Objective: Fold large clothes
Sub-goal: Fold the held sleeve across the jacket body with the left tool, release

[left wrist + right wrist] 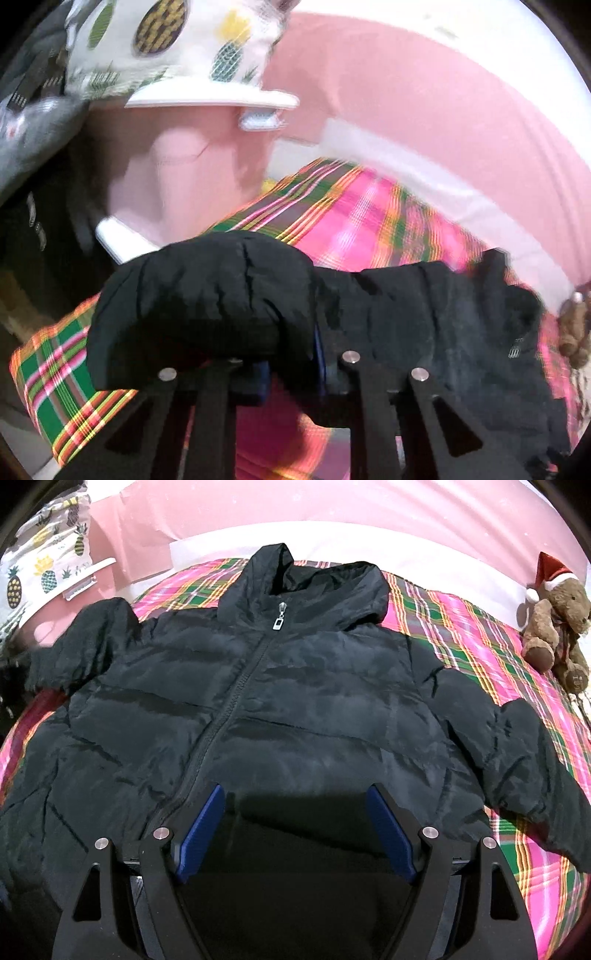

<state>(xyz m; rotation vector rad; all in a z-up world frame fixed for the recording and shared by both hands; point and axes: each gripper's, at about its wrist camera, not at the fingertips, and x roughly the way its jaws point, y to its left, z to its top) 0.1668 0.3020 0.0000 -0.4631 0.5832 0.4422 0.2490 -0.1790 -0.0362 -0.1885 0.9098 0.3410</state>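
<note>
The black jacket [280, 701] lies face up on the plaid bedspread [480, 635], zipped, collar toward the pink wall [332, 506], hem nearest the right gripper [295, 812], whose jaws stand wide apart above it. The left gripper [291, 354] is clamped on a sleeve [207, 295].

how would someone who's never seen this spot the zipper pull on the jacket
Find the black puffer jacket spread front-up on the pink and green plaid bedspread. Follow its closed centre zip up to just below the collar. The zipper pull hangs there, the only small silver metal piece on the black fabric.
</note>
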